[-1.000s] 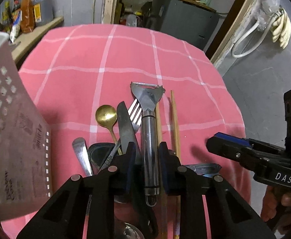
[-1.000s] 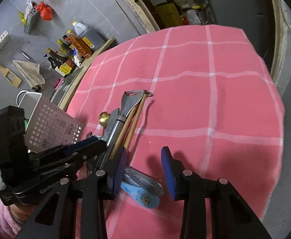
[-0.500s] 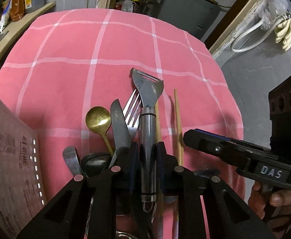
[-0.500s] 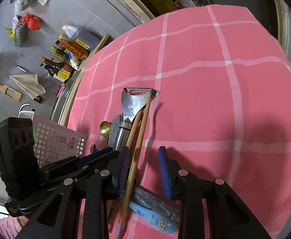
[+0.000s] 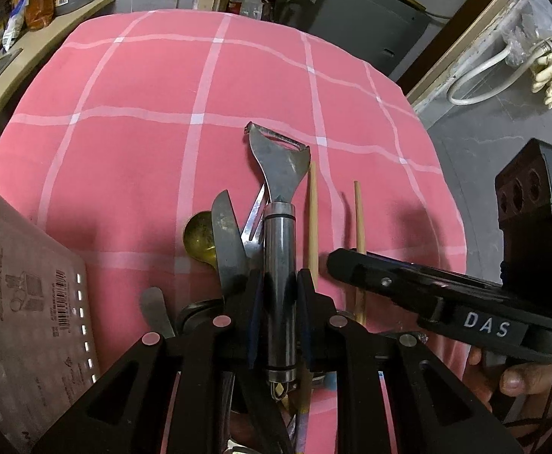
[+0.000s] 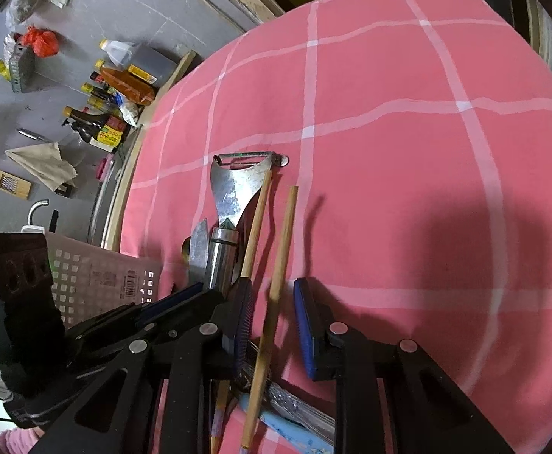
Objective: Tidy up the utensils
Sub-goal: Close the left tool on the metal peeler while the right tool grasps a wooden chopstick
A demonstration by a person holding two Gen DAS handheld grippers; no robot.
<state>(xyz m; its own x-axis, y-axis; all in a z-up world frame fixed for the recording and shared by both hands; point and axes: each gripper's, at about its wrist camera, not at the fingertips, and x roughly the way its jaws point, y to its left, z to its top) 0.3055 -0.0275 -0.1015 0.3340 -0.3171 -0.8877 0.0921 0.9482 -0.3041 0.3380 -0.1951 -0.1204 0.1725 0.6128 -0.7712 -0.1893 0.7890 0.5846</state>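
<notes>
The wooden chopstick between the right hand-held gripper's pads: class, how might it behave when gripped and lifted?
The chopstick looks thin and rigid, so probably stiff and light. Its round shaft may roll on the cloth or pivot between the right hand-held gripper pads, now apart and gripping nothing.

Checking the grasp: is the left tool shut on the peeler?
Shut: the left tool has both pads pressed against the peeler handle.
</notes>
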